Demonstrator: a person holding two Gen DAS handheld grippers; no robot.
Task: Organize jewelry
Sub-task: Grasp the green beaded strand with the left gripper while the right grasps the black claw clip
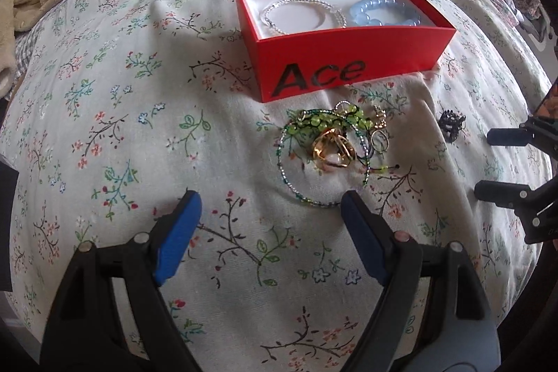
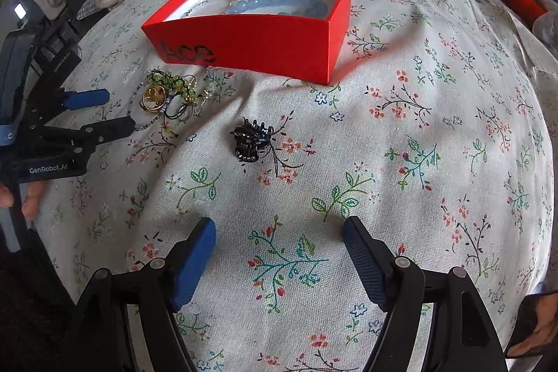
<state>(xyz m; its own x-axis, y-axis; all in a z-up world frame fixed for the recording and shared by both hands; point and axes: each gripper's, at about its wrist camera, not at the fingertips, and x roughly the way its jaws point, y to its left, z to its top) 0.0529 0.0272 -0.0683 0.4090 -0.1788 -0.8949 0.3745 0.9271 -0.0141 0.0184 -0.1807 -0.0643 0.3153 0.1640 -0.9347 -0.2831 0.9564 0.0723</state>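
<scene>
Jewelry lies in a tangled pile on the floral bedspread, just in front of the red box lettered "Ace": green beaded strands, gold rings and thin hoops. Inside the box rest a pearl-like bracelet and a blue bead bracelet. A small dark hair claw sits apart from the pile. The left hand-held gripper hovers released near the pile's edge, holding nothing. The right hand-held gripper is likewise spread, empty, short of the claw.
</scene>
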